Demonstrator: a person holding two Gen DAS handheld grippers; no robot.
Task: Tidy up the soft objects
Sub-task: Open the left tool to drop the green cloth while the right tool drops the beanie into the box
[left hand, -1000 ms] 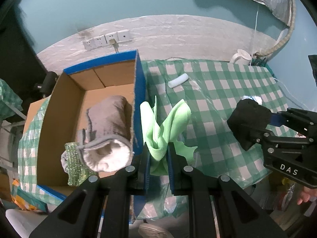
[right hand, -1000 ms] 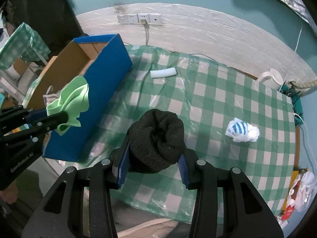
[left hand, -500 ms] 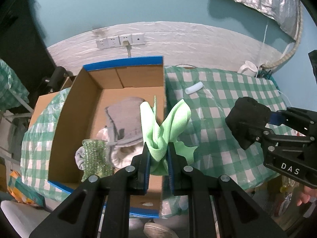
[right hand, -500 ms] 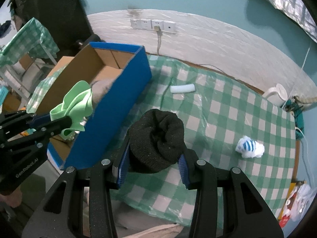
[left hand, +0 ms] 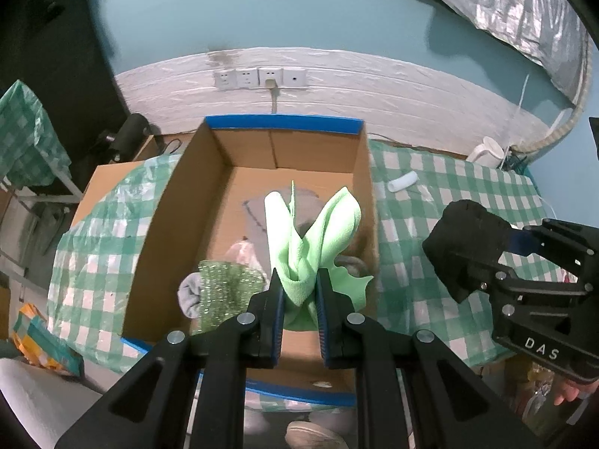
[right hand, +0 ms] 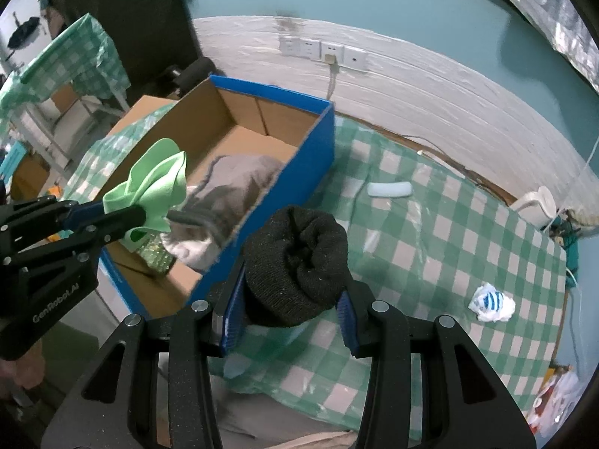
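Note:
My left gripper (left hand: 298, 288) is shut on a light green cloth (left hand: 310, 239) and holds it over the open cardboard box with blue rim (left hand: 284, 123). The box holds a grey rolled towel (right hand: 232, 183), a glittery green sponge (left hand: 224, 284) and a grey sock. My right gripper (right hand: 286, 295) is shut on a black knit hat (right hand: 295, 262), held above the checked table just right of the box; it also shows in the left wrist view (left hand: 464, 239). The left gripper with the green cloth (right hand: 157, 183) shows in the right wrist view.
On the green checked tablecloth (right hand: 449, 247) lie a white roll (right hand: 389, 189) and a blue-striped white sock ball (right hand: 490, 301). A white jug (right hand: 535, 202) stands at the far table edge. Wall sockets (left hand: 258, 78) are behind the box.
Both grippers have moved left. The green cloth went from beside the box's right wall to over the box's inside. The black hat came closer to the box.

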